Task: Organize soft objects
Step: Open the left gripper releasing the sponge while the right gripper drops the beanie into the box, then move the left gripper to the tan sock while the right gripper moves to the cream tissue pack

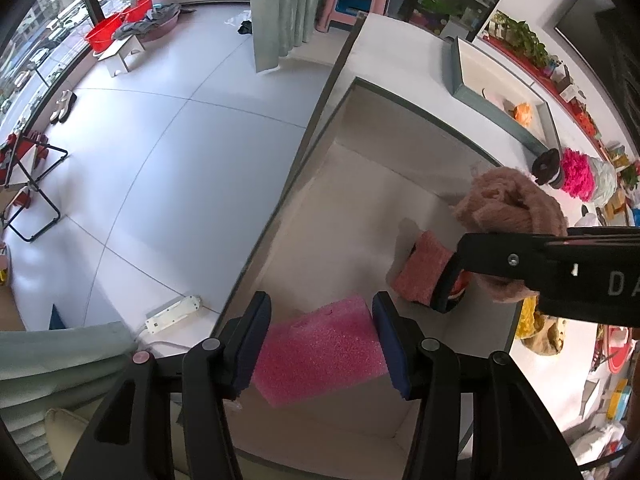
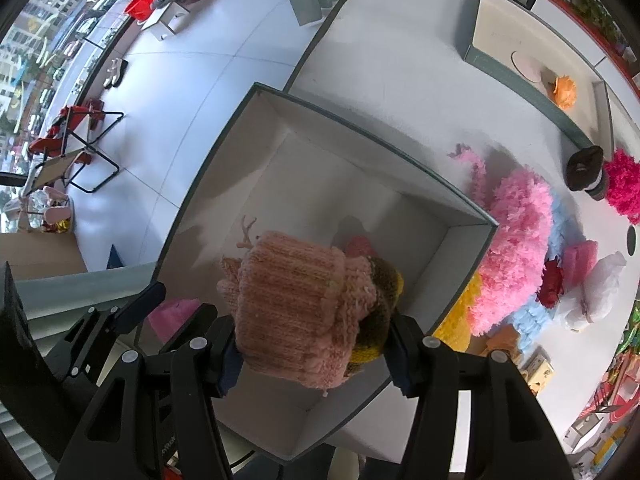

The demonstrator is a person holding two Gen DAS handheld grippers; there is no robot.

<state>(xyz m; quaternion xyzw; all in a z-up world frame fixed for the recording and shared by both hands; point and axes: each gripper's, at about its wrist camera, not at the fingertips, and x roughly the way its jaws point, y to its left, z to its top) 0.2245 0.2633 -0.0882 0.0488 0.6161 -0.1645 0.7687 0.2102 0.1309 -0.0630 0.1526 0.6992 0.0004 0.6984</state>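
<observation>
Left wrist view: left gripper (image 1: 322,344) points down into a grey-rimmed box (image 1: 424,114) on the white table (image 1: 404,52). Both blue pads press the sides of a pink foam block (image 1: 320,354), lower centre of the frame, over the box floor. A second, darker pink sponge (image 1: 420,268) lies on the box floor, right of centre. Right gripper (image 1: 452,280) enters from the right edge, carrying a pink knitted piece (image 1: 512,208).

Right wrist view: right gripper (image 2: 314,350) pinches the pink knitted piece (image 2: 296,304) together with a yellow-and-brown knit (image 2: 380,312) bunched against its right side; the bundle hangs over the box interior, lower centre. Box rim (image 2: 360,132) fills mid-frame. Left gripper (image 2: 140,300) shows at lower left with the foam block (image 2: 172,314) partly visible.

Outside the box, right of frame: a fluffy pink pile (image 2: 516,236) touching pale blue fluff (image 2: 560,232), a magenta pom-pom (image 2: 624,184), and an orange pom-pom (image 2: 564,90) inside a second box (image 2: 516,76) at upper right.
</observation>
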